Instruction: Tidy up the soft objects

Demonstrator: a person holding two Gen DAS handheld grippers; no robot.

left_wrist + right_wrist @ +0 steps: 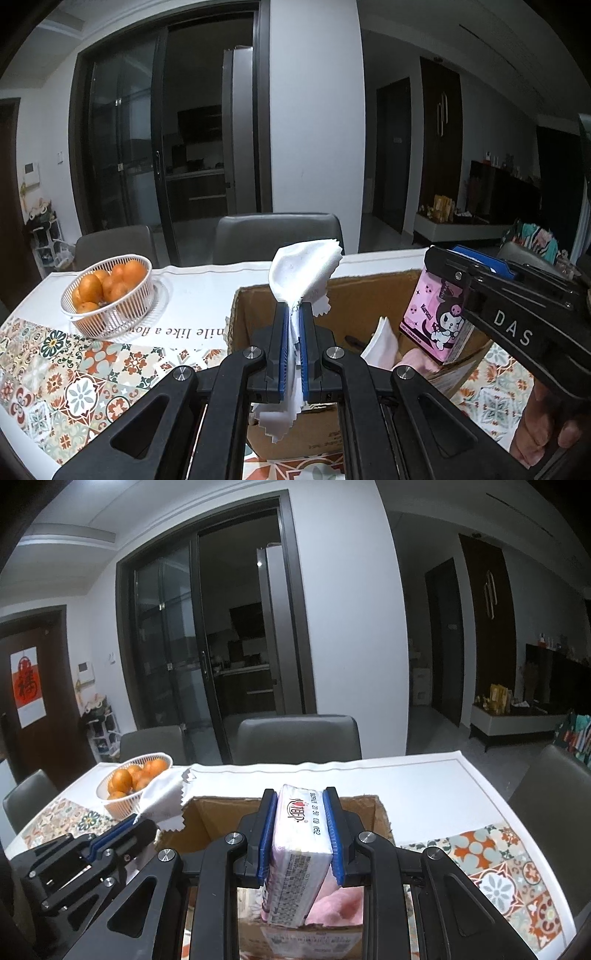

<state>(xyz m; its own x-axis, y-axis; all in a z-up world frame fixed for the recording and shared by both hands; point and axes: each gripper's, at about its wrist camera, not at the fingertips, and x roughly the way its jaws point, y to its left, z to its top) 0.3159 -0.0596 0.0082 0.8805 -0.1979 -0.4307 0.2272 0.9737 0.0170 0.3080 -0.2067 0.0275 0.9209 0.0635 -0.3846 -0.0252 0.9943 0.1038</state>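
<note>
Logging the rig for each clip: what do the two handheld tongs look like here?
Both are matte black with angular linkage arms, round silver pivot bolts and ribbed blue pads. The left tongs and the right tongs look identical. White "DAS" lettering marks the right one's side. A bare hand grips its handle; no sleeve shows.

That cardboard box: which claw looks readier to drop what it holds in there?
Probably the right. The right claw holds its tissue pack directly above the cardboard box opening, over something pink inside. The left claw pinches a white cloth nearer the box's left wall.
</note>
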